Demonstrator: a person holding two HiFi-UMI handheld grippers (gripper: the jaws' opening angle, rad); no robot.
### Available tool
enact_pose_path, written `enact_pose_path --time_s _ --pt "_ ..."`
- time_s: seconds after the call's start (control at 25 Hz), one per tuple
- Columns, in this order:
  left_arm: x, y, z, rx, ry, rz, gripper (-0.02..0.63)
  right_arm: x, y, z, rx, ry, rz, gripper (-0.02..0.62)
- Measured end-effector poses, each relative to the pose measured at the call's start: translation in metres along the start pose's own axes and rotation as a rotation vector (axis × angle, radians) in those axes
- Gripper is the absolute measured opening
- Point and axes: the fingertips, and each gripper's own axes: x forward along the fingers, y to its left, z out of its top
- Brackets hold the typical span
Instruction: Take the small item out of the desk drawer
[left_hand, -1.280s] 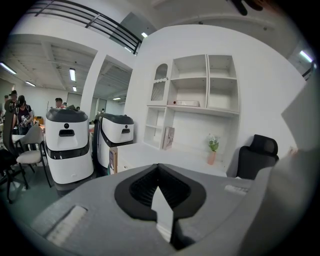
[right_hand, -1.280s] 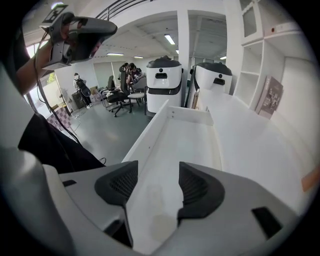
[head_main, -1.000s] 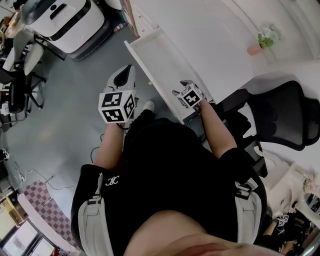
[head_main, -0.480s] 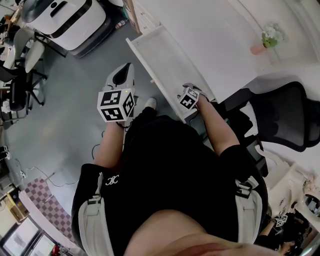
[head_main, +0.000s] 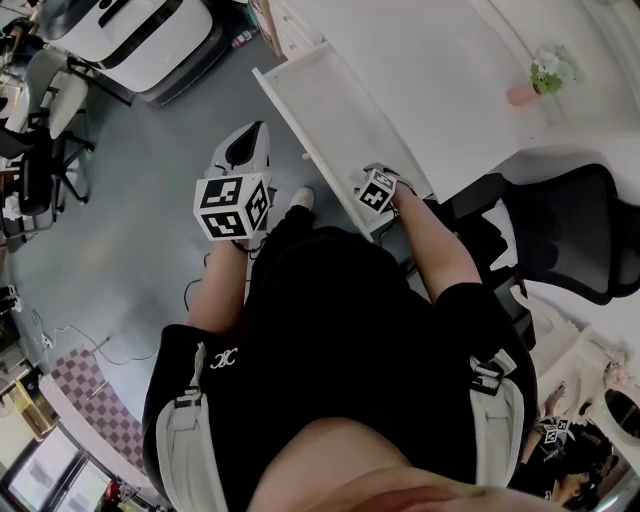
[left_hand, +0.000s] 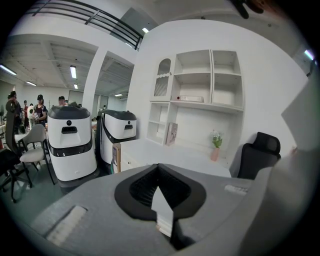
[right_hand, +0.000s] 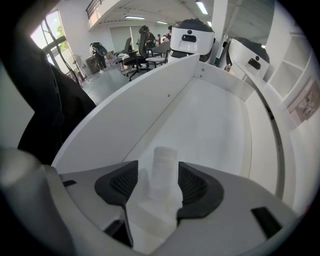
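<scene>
Small white cylindrical item (right_hand: 163, 167) stands upright at the near end of the pulled-out white desk drawer (right_hand: 215, 115), between the spread jaws of the right tongs (right_hand: 159, 184), contact unclear; left tongs (left_hand: 159, 189) clenched, empty, over the grey floor (head_main: 130, 200).

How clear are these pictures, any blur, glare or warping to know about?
Right gripper view: the small white item between the jaws of the right gripper looks soft and pale, barely standing out from the white drawer. Left gripper view: strong fisheye bending, black corners. Head view: the desk top is washed out.
</scene>
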Motion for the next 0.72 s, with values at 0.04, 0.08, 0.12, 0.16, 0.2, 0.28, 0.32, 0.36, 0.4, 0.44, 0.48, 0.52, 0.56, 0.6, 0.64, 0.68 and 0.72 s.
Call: enact_pose_path --time_s 0.04,0.08,0.12,0.16,0.2,0.28,0.32,0.36,0.4,0.44,0.48,0.52,0.56,0.6,0.64,0.68,0.72 --pt "0.000 0.001 0.000 -0.001 0.000 0.002 0.015 0.003 -0.001 -0.003 0.017 0.006 0.004 0.249" --pt "0.001 0.002 0.000 -0.001 0.001 0.005 0.015 0.005 -0.002 -0.006 0.030 0.013 0.005 0.249" --pt "0.001 0.002 0.001 -0.001 0.001 0.008 0.015 0.007 -0.003 -0.009 0.037 0.019 0.004 0.249" --pt "0.000 0.003 0.001 -0.001 0.002 0.011 0.014 0.009 -0.004 -0.011 0.043 0.022 0.000 0.249" --pt "0.000 0.003 0.001 -0.001 0.004 0.013 0.014 0.010 -0.006 -0.014 0.050 0.024 -0.006 0.249" --pt "0.001 0.004 -0.001 0.001 0.011 0.015 0.014 0.013 -0.009 -0.018 0.069 0.029 -0.012 0.249" --pt "0.001 0.004 -0.002 0.003 0.014 0.015 0.015 0.015 -0.010 -0.020 0.077 0.031 -0.013 0.247" --pt "0.001 0.004 -0.002 0.004 0.016 0.016 0.014 0.016 -0.011 -0.021 0.083 0.031 -0.012 0.247" --pt "0.001 0.005 -0.003 0.005 0.018 0.018 0.015 0.017 -0.011 -0.021 0.087 0.034 -0.008 0.247" --pt "0.000 0.005 -0.003 0.005 0.019 0.019 0.014 0.018 -0.010 -0.021 0.088 0.040 -0.001 0.245" --pt "0.000 0.005 -0.004 0.005 0.022 0.019 0.014 0.019 -0.009 -0.021 0.087 0.051 0.005 0.244" --pt "0.000 0.004 -0.005 0.005 0.024 0.019 0.015 0.021 -0.008 -0.022 0.084 0.062 0.009 0.241" --pt "0.000 0.003 -0.005 0.006 0.027 0.018 0.015 0.022 -0.008 -0.023 0.081 0.072 0.008 0.228" --pt "0.000 0.002 -0.006 0.007 0.029 0.017 0.014 0.023 -0.007 -0.024 0.078 0.079 0.003 0.210" --pt "0.000 0.002 -0.006 0.008 0.030 0.016 0.015 0.023 -0.007 -0.025 0.077 0.085 -0.002 0.193" --pt "0.000 0.001 -0.007 0.008 0.031 0.016 0.014 0.024 -0.006 -0.026 0.077 0.088 -0.005 0.176" --pt "-0.001 0.001 -0.007 0.009 0.032 0.016 0.014 0.025 -0.005 -0.027 0.079 0.088 -0.006 0.167"
